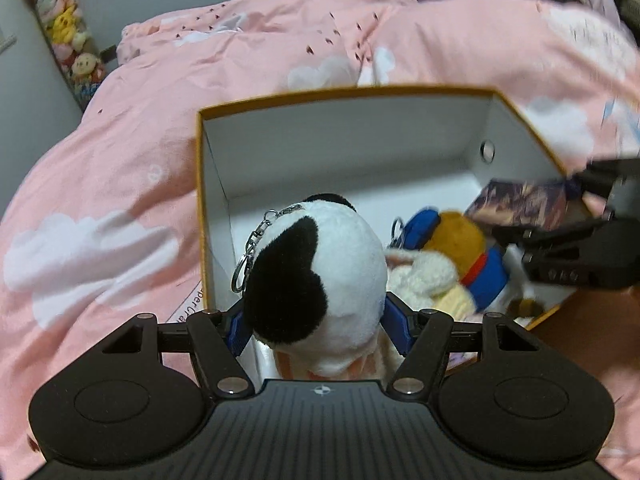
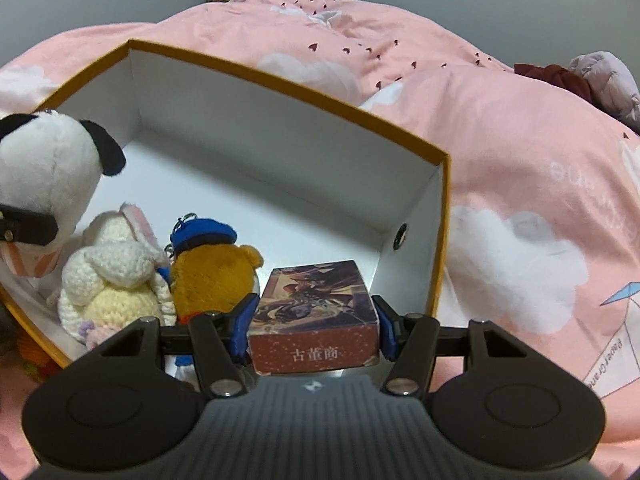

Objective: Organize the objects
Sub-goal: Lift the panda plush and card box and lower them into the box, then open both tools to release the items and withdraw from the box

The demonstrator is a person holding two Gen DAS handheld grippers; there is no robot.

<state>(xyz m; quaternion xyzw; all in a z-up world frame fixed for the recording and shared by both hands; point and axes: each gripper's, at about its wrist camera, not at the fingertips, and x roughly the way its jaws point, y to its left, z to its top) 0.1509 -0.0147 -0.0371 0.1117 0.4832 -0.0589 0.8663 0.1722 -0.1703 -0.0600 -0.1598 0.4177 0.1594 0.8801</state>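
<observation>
Plush panda [image 1: 316, 272] hangs clenched in the left gripper [image 1: 316, 326] above an orange-rimmed box [image 1: 344, 94] on a pink-quilted bed [image 1: 120, 152] — a crocheted bunny [image 2: 116, 284] and capped bear [image 2: 216, 276] sit inside. The right gripper [image 2: 314, 328] grasps a small card box [image 2: 316, 316], apparently low over the box floor — contact is unclear.

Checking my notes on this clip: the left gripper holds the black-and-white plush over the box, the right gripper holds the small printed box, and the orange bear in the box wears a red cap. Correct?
One slip: the orange bear wears a blue cap, not a red one, as the right wrist view shows. The rest stands: the left gripper holds the black-and-white plush over the box, and the right gripper holds the small printed box.
</observation>
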